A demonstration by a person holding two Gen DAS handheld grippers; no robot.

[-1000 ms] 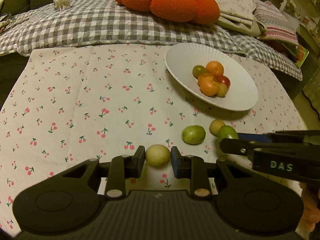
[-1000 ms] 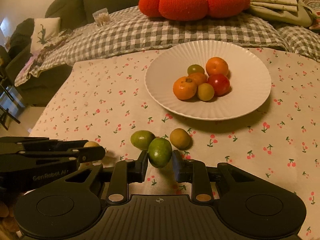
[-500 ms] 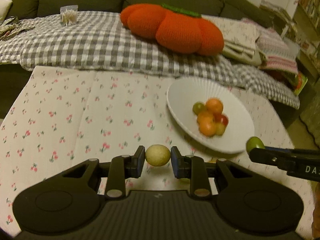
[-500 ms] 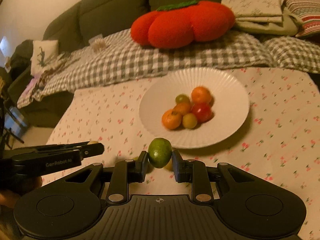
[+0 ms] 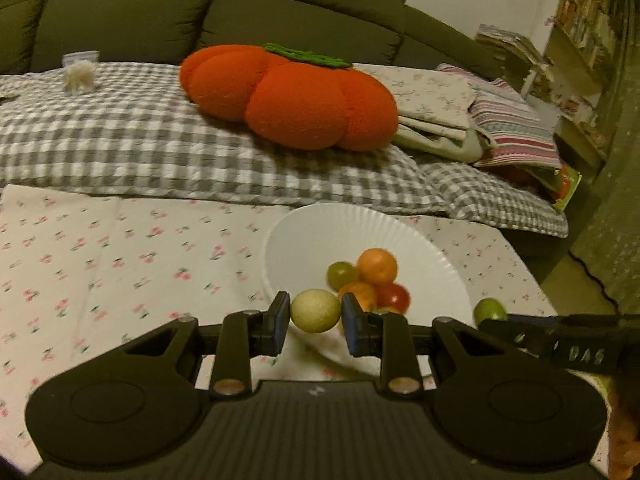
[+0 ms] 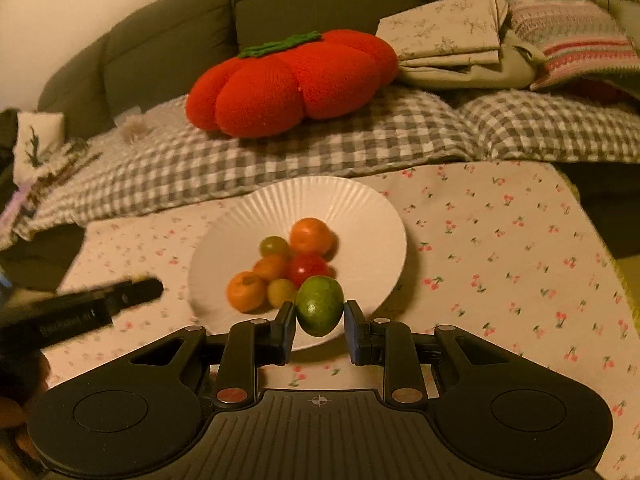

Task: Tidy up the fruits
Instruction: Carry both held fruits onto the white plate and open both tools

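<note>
Two views, taken in turn.

Left wrist: left gripper (image 5: 315,322) clamped on pale yellow-green fruit (image 5: 315,311), held aloft just above near rim of white fluted plate (image 5: 304,232). Heap on plate: green grape-like fruit (image 5: 341,274), orange citrus (image 5: 377,266), red tomato-like fruit (image 5: 394,296). Right gripper's tip entering at right edge, green fruit showing at its end. Orange pumpkin cushion (image 5: 292,96) on checked blanket (image 5: 120,140) behind.

Right wrist: right gripper (image 6: 319,322) pinching green lime-like fruit (image 6: 320,305), poised over near part of plate (image 6: 360,208), just in front of heap. Left gripper's black tip visible at left, blurred; its fruit not discernible.

Risks, as judgement: round fruit released onto sloped heap likely to roll, possibly off rim onto cherry-print tablecloth (image 6: 500,240). Both grippers converging on same plate, so collision possible. Smooth skins could slip from narrow pads if tilted.
</note>
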